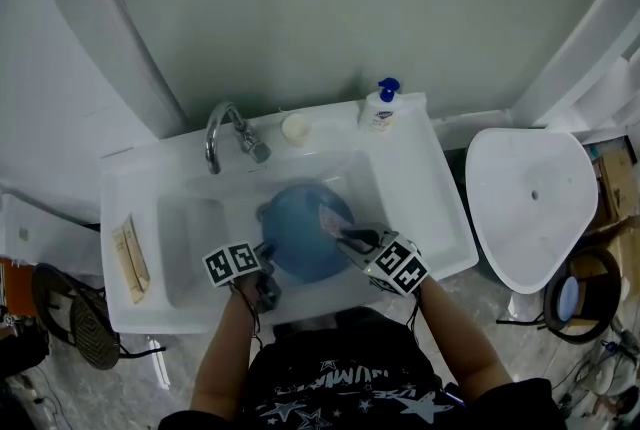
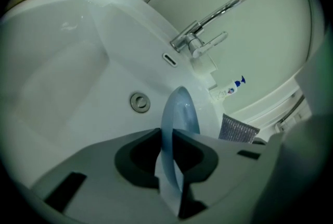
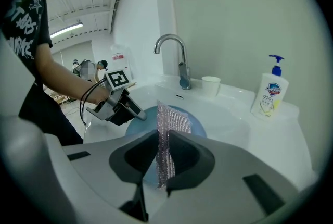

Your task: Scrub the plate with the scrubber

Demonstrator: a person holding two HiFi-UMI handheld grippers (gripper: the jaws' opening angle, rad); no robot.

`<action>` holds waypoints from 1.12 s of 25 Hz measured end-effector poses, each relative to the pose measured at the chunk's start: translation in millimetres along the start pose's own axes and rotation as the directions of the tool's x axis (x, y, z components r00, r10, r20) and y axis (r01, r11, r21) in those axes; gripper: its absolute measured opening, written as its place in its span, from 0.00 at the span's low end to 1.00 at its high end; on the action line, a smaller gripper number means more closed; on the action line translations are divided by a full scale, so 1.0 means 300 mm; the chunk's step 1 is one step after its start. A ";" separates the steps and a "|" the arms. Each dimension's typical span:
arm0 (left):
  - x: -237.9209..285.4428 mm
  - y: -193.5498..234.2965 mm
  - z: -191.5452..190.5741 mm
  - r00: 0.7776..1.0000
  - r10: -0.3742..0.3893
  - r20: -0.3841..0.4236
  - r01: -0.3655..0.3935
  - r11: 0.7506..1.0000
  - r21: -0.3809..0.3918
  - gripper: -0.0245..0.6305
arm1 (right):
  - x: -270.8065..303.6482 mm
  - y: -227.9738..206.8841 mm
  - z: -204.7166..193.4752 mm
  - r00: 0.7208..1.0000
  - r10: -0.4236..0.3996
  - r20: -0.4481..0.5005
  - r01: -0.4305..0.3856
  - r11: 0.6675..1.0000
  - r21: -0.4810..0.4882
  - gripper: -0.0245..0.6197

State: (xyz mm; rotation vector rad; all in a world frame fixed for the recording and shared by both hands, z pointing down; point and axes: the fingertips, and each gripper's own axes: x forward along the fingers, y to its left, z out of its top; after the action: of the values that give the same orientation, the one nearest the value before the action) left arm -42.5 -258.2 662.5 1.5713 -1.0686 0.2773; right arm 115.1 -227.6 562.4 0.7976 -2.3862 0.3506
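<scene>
A round blue plate [image 1: 300, 236] is held over the white sink basin [image 1: 190, 233]. My left gripper [image 1: 265, 250] is shut on its near-left rim. In the left gripper view the plate [image 2: 179, 113] stands edge-on between the jaws of the left gripper [image 2: 169, 154]. My right gripper [image 1: 346, 236] is shut on a silvery mesh scrubber [image 1: 330, 219], which lies against the plate's right side. In the right gripper view the scrubber [image 3: 167, 126] sticks up from the right gripper [image 3: 162, 161], with the plate [image 3: 196, 123] behind it and the left gripper [image 3: 136, 113] at the plate's left edge.
A chrome faucet [image 1: 226, 132], a small white cup [image 1: 295, 127] and a soap pump bottle [image 1: 380, 106] stand along the sink's back ledge. The drain [image 2: 139, 102] lies in the basin floor. Tan packets [image 1: 131, 258] rest on the left ledge. A white basin-shaped fixture [image 1: 530, 198] stands to the right.
</scene>
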 end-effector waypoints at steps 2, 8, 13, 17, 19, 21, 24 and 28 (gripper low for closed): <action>0.028 0.005 -0.002 1.000 0.012 -0.017 -0.012 1.000 0.004 0.11 | 0.003 -0.011 -0.011 1.000 0.012 0.010 -0.013 1.000 0.024 0.15; 0.090 0.007 -0.006 0.999 0.031 -0.034 -0.032 0.999 -0.016 0.11 | 0.011 -0.066 -0.047 0.999 0.029 0.013 -0.030 0.998 0.056 0.15; 0.123 0.034 -0.027 0.996 0.071 -0.056 -0.073 0.997 -0.029 0.11 | 0.015 -0.107 -0.048 0.999 0.045 0.023 -0.046 0.997 0.059 0.15; 0.145 0.046 -0.047 0.989 0.111 -0.096 -0.108 0.993 0.037 0.11 | 0.020 -0.124 -0.049 0.998 0.061 0.028 -0.063 0.996 0.060 0.15; 0.157 0.047 -0.056 0.986 0.127 -0.113 -0.119 0.990 0.075 0.11 | 0.024 -0.127 -0.056 0.997 0.073 0.024 -0.074 0.996 0.058 0.15; 0.165 0.046 -0.057 0.983 0.140 -0.115 -0.128 0.986 0.106 0.11 | 0.026 -0.130 -0.062 0.996 0.084 0.018 -0.085 0.995 0.052 0.15; 0.175 0.048 -0.054 0.981 0.162 -0.111 -0.146 0.980 0.136 0.11 | 0.022 -0.133 -0.073 0.996 0.093 0.007 -0.094 0.995 0.038 0.15; 0.187 0.056 -0.072 0.976 0.170 -0.138 -0.146 0.975 0.169 0.13 | 0.011 -0.140 -0.090 0.995 0.097 0.004 -0.097 0.994 0.042 0.15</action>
State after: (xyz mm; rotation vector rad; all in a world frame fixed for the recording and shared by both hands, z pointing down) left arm -16.1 -264.8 718.7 1.5781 -1.0748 0.5943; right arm 151.1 -251.1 588.2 0.7028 -2.4322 0.4413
